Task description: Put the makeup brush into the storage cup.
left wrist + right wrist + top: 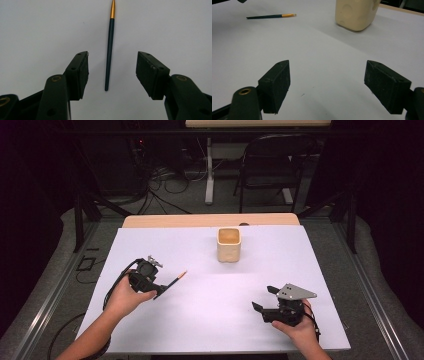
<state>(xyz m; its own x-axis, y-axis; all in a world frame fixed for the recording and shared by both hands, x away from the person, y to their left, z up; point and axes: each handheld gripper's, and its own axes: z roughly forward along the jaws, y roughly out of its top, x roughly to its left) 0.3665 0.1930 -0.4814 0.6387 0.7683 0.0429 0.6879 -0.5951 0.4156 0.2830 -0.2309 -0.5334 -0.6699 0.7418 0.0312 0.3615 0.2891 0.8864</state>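
Note:
A thin dark-green paintbrush with a gold ferrule [109, 50] lies flat on the white table; in the high view it is the brush [175, 279] just right of my left gripper [159, 292]. In the left gripper view my left gripper [112, 67] stands open, its jaws on either side of the brush handle's end without touching it. The brush [270, 16] lies far off at the upper left of the right gripper view. My right gripper [265, 299] rests open at the table's front right, and nothing is between its jaws [327, 85]. A cream square cup [229, 244] stands upright at the table's back middle, also the cup [355, 13].
The white table top [210, 320] sits on a wooden table whose far edge [210, 220] shows behind it. A black folding chair [272, 165] and floor cables stand beyond the table. Black frame posts flank both sides.

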